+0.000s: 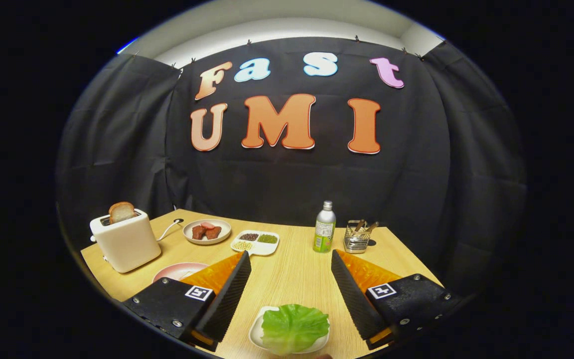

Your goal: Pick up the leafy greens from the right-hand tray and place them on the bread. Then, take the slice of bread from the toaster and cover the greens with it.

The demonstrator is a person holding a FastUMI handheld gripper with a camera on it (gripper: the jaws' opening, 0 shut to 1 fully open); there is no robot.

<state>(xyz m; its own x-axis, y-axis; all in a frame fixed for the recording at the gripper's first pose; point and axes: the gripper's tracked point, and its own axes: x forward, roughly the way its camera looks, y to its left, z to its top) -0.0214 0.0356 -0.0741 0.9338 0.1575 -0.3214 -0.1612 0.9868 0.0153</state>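
Observation:
A green lettuce leaf (293, 326) lies on a small white tray (255, 334) on the wooden table, low between my two fingers and nearer than their tips. My gripper (291, 257) is open, fingers wide apart, holding nothing. A white toaster (125, 242) stands at the far left of the table with a slice of bread (121, 212) sticking out of its slot. A pink plate (180, 270) lies just ahead of the toaster, partly hidden behind my left finger; what is on it I cannot make out.
Beyond the fingers lie a round plate of reddish meat pieces (207, 231), a white divided dish of beans (255, 242), a silver and green bottle (324, 228) and a wire basket with utensils (357, 237). A cable runs from the toaster.

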